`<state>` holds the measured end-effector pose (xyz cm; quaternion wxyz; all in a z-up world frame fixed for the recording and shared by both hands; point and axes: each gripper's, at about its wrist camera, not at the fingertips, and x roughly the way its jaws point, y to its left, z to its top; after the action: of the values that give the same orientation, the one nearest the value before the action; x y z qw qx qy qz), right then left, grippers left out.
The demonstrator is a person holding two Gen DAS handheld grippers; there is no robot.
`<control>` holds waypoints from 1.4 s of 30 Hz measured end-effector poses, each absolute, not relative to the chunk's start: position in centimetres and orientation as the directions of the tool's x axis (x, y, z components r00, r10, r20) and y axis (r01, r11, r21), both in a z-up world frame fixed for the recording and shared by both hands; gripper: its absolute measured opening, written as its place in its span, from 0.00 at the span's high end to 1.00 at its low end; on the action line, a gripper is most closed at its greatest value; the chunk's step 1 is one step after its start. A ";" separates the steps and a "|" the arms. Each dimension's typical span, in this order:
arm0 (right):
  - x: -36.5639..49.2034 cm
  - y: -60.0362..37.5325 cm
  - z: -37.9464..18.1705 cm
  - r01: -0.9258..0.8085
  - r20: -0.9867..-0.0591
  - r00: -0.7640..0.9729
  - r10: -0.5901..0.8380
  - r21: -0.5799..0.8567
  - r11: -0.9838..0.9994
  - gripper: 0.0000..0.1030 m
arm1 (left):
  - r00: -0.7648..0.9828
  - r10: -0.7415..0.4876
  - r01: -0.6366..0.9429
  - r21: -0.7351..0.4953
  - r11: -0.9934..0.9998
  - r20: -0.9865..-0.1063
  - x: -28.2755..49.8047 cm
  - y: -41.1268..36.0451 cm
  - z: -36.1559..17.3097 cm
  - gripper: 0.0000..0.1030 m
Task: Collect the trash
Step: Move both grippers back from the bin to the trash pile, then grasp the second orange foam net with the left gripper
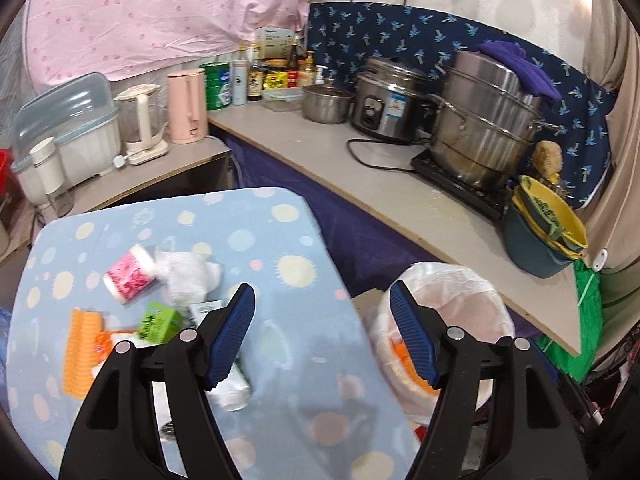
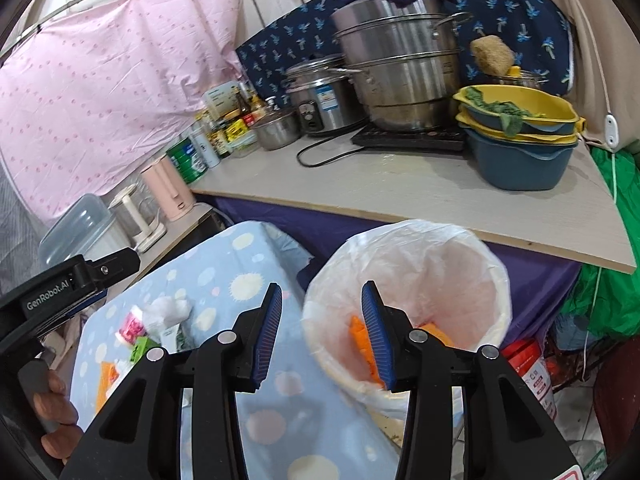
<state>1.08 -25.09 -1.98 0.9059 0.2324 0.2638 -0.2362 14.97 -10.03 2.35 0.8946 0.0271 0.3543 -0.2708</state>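
On the blue dotted tablecloth [image 1: 280,232] lies a cluster of trash: a pink-labelled white jar [image 1: 130,278], crumpled white tissue [image 1: 188,276], a green carton [image 1: 158,322], an orange wrapper [image 1: 82,354] and a white tube [image 1: 234,390]. My left gripper [image 1: 320,286] is open and empty above the table's right edge, just right of the cluster. A bin with a white bag liner [image 2: 408,256] stands beside the table, with orange scraps [image 2: 358,334] inside. My right gripper [image 2: 320,286] is open and empty, spanning the table edge and the bin's rim. The same jar [image 2: 132,328] and tissue [image 2: 168,308] show at its lower left.
A long counter [image 1: 400,196] behind the bin carries a steel steamer pot [image 1: 484,120], a rice cooker [image 1: 388,100], stacked yellow and blue basins [image 2: 520,136], bottles and a pink kettle [image 1: 186,106]. A red canister [image 2: 528,368] stands on the floor right of the bin. A hand [image 2: 56,408] holds the left tool.
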 end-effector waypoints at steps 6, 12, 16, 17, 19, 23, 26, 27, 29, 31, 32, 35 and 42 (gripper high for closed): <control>3.9 -21.2 -3.0 0.482 -0.615 0.755 -0.229 0.283 0.829 0.60 | 0.624 -0.378 0.433 -0.100 0.896 -0.684 16.2 -6.0 0.7 0.35; 6.5 -17.5 -3.9 0.417 -0.637 0.753 -0.166 0.268 0.869 0.60 | 0.631 -0.289 0.353 -0.065 0.933 -0.720 17.5 -1.5 -1.3 0.35; 8.0 -15.4 -4.6 0.382 -0.652 0.746 -0.131 0.258 0.887 0.60 | 0.633 -0.229 0.295 -0.043 0.955 -0.740 18.4 1.5 -2.6 0.35; 8.4 -14.8 -4.9 0.373 -0.658 0.743 -0.122 0.255 0.892 0.60 | 0.631 -0.220 0.283 -0.043 0.958 -0.744 18.6 2.3 -2.9 0.35; 9.2 -13.8 -5.2 0.359 -0.667 0.737 -0.110 0.248 0.900 0.60 | 0.628 -0.201 0.263 -0.037 0.964 -0.752 18.9 3.7 -3.5 0.35; 10.5 -11.9 -6.1 0.330 -0.684 0.724 -0.083 0.238 0.914 0.60 | 0.624 -0.161 0.226 -0.021 0.974 -0.764 19.4 5.8 -4.6 0.35; 11.4 -10.6 -6.6 0.310 -0.695 0.715 -0.069 0.228 0.923 0.60 | 0.615 -0.143 0.202 -0.020 0.979 -0.776 19.9 7.2 -5.3 0.35; 11.6 -10.3 -6.8 0.306 -0.699 0.712 -0.064 0.226 0.925 0.60 | 0.611 -0.135 0.193 -0.018 0.981 -0.780 20.1 7.7 -5.7 0.35; 12.1 -9.8 -7.3 0.298 -0.709 0.703 -0.057 0.221 0.928 0.60 | 0.604 -0.123 0.180 -0.015 0.984 -0.787 20.4 8.4 -6.2 0.34; 12.8 -9.3 -7.8 0.293 -0.720 0.693 -0.049 0.218 0.931 0.60 | 0.600 -0.108 0.164 -0.010 0.986 -0.793 20.6 9.0 -6.8 0.31; 13.1 -9.1 -8.1 0.292 -0.724 0.688 -0.047 0.217 0.932 0.60 | 0.598 -0.102 0.158 -0.008 0.987 -0.795 20.7 9.3 -7.1 0.31; 13.9 -8.7 -8.8 0.289 -0.737 0.675 -0.042 0.212 0.933 0.60 | 0.589 -0.089 0.146 -0.002 0.989 -0.803 21.3 10.2 -7.8 0.31; 15.6 -8.2 -10.4 0.290 -0.760 0.648 -0.043 0.195 0.937 0.60 | 0.563 -0.071 0.123 -0.002 0.992 -0.824 22.3 11.5 -9.4 0.31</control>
<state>15.65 -8.17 -10.42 0.8952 0.1515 0.4088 -0.0929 22.32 11.52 -9.37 0.8835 0.0279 0.4644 -0.0551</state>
